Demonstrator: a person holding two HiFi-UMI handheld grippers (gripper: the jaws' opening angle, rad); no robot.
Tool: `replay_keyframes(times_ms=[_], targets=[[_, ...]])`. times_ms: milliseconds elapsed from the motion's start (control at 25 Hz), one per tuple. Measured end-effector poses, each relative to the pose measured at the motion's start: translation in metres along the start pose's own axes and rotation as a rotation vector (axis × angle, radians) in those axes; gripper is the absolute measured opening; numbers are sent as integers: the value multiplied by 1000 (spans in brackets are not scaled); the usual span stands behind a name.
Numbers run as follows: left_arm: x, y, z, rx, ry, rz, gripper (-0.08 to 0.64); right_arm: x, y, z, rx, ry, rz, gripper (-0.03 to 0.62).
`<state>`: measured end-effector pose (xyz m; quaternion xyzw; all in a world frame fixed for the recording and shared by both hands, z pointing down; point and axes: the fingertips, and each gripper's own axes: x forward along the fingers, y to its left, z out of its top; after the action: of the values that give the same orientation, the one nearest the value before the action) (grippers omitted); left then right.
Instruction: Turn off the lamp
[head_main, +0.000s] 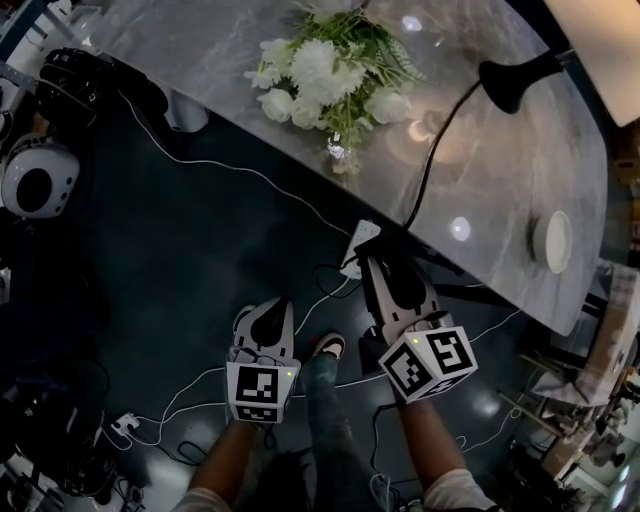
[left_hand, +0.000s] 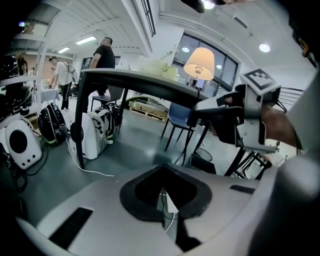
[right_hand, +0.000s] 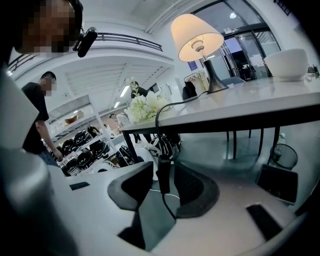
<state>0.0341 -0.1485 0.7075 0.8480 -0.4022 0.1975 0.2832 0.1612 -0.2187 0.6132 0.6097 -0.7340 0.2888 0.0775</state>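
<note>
Head view. On the marble tabletop (head_main: 200, 60): table lamp (head_main: 508, 80) at the far right end, bouquet of white flowers (head_main: 320, 75) mid-table, white bowl (head_main: 552, 240) near the right edge. From the lamp's base, a black cord (head_main: 430, 170) across the marble and down over the near edge, toward the right gripper (head_main: 385, 268). Left gripper (head_main: 272, 305) lower and off to the side, over the dark floor, well apart from the cord.

Left gripper view. Jaws together, nothing clamped (only floor and a stray white cable visible past them). Beyond the table's underside, lampshade (left_hand: 199, 62) glowing, so not switched off yet. Right gripper (left_hand: 210, 106) raised close under the table edge.

Right gripper view. Jaws apart, with the cord's black inline switch (right_hand: 163, 175) hanging between the pads. No pressure on it from either pad, with a clear gap on the left side. Above, on the tabletop, lamp (right_hand: 196, 37) lit, shade bright, bowl (right_hand: 287, 62) off to the right.

Progress, as a judgement: switch found and bracketed, lamp burning, main step undone. Left to do, probably: close on the switch or press its button (face too dark to make out) until dark, then release.
</note>
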Motion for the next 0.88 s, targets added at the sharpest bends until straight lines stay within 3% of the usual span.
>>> replay_keyframes(times_ms=[280, 880], targets=[[2, 0, -2, -2, 11, -6, -5, 7, 1, 5, -36, 17, -5, 112], [4, -3, -11, -2, 27, -18, -5, 3, -2, 2, 11, 25, 6, 75]])
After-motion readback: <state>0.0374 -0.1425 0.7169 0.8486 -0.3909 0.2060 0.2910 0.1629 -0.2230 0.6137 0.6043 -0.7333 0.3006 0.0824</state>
